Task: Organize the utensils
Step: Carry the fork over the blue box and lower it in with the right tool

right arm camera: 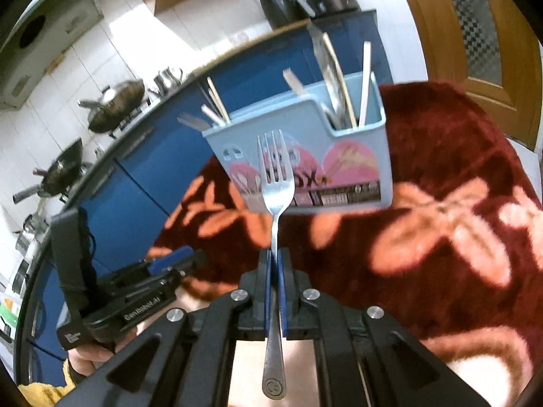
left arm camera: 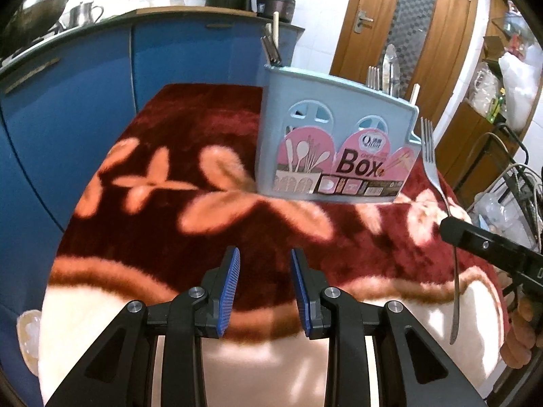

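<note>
A light blue utensil box [left arm camera: 336,142] [right arm camera: 305,156] with a pink label stands on the red floral cloth and holds chopsticks, forks and other utensils. My right gripper [right arm camera: 275,257] is shut on the neck of a steel fork [right arm camera: 275,183], tines up, in front of the box. In the left wrist view the same fork [left arm camera: 431,162] rises at the right, held by the right gripper [left arm camera: 451,227]. My left gripper [left arm camera: 265,264] is open over the cloth with nothing between its blue pads; it also shows as the left gripper [right arm camera: 169,264] at the lower left of the right wrist view.
Blue cabinets [left arm camera: 68,101] with a counter carrying woks, a kettle and a black appliance run behind the table. A wooden door [left arm camera: 407,34] and cluttered shelves [left arm camera: 502,84] stand at the right. A hand [right arm camera: 88,352] grips the left tool.
</note>
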A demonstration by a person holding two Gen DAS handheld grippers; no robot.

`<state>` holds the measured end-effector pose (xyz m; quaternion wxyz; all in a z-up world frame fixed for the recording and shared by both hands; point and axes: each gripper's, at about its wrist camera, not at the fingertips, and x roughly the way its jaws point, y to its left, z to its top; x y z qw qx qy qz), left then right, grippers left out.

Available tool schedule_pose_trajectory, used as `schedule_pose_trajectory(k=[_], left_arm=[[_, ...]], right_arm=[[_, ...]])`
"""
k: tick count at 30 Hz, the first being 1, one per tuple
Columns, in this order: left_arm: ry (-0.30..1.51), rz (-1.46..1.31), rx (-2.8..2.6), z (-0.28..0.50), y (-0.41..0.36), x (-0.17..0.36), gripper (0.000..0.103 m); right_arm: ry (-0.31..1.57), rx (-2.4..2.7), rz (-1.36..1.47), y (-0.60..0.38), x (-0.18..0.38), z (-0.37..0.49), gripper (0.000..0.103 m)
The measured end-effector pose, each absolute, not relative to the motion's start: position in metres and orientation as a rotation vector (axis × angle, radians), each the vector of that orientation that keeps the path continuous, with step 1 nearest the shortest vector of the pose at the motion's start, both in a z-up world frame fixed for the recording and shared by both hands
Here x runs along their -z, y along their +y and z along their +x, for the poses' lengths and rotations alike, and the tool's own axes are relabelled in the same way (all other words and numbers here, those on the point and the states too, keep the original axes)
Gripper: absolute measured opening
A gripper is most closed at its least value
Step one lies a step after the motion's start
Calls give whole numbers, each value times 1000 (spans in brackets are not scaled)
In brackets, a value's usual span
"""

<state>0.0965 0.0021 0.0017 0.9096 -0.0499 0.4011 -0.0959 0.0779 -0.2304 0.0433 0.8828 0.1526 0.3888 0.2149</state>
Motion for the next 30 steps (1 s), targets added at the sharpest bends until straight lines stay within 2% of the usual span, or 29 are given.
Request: schedule_pose_trajectory(k=[19,30], left_arm=[[657,-87,180,122,-12,-49,31],[556,-90,179,139,-18,-63,31]], right_arm=[[608,-385,368,-244,-70,99,5],[423,-302,368,-253,-100,128,5]])
